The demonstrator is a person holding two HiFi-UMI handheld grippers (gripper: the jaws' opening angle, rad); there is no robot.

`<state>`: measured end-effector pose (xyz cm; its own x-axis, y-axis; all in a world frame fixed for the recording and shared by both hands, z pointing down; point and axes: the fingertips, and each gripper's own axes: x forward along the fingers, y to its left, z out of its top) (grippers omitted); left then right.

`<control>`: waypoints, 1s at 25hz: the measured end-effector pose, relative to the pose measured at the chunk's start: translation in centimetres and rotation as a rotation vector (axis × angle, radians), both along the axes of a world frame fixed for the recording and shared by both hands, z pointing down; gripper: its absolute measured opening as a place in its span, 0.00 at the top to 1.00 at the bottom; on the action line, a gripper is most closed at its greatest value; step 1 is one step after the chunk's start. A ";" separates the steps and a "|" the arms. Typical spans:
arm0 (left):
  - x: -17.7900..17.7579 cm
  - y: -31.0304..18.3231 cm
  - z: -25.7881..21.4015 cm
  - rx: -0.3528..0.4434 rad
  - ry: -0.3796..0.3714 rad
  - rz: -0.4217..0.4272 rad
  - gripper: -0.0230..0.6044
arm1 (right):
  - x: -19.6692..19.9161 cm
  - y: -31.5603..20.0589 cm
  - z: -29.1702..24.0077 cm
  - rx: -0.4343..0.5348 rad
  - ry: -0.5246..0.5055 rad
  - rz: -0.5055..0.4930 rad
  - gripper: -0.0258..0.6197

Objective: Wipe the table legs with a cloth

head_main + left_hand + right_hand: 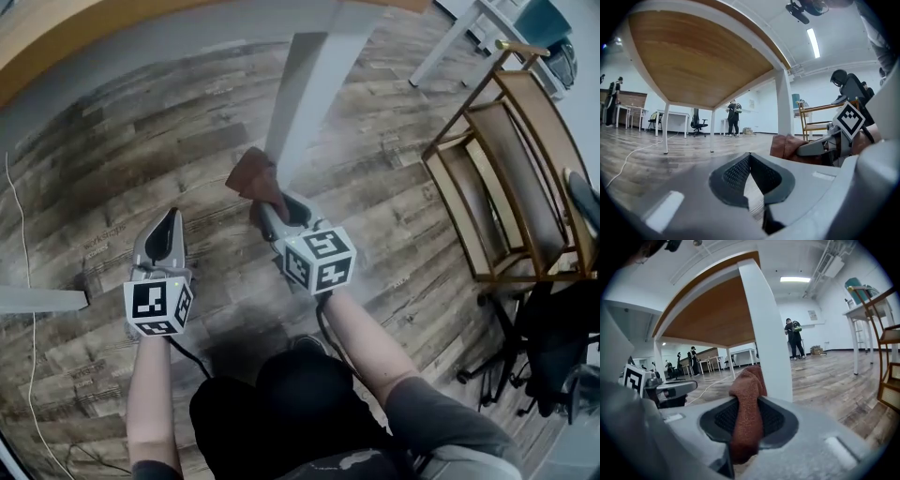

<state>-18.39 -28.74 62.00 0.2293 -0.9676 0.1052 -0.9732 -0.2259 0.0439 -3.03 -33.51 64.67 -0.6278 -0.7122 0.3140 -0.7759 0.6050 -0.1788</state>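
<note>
Left gripper (170,221): jaws pressed together with nothing between them. It is held low over the wood floor, level with the other gripper and apart from it on its left, and takes no part in the wiping.

Far legs (665,130): well ahead of the left gripper, under the far side of the wooden top. Nothing is near them.

Cloth (253,175): rust-brown terry, bunched up. It sticks out past the right gripper's tips towards the table leg.

Right gripper (269,208): clamped on the cloth, which fills the gap between the pads and hangs down below them in the right gripper view (748,401).

Table leg (314,86): white and square, straight ahead of the right gripper. The cloth (749,380) is right at its lower part, on the edge nearest the left gripper. I cannot tell whether cloth and leg actually touch.

Wooden rack (497,169): well off to the right of the right gripper and not involved.

Progress: probably the first strokes on this near leg, low down. The paint shows no clear wiped or unwiped band, so what is done cannot be read. The upper length of this leg and the far legs most likely remain.
</note>
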 end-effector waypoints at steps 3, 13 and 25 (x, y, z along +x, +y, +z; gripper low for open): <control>-0.8 -0.3 3.2 0.023 -0.012 0.003 0.93 | -0.3 -0.4 5.0 -0.002 0.040 -0.001 0.83; -1.6 0.9 15.1 -0.147 -0.023 0.014 0.93 | 1.2 0.2 20.1 -0.182 0.185 0.019 0.83; 1.0 0.8 17.5 -0.200 -0.002 0.044 0.93 | 1.3 1.7 24.2 -0.218 0.323 -0.097 0.83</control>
<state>-17.39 -27.90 79.45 0.2703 -0.9167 0.2944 -0.9628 -0.2548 0.0905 -1.77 -31.82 88.90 -0.5331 -0.5495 0.6433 -0.7544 0.6530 -0.0674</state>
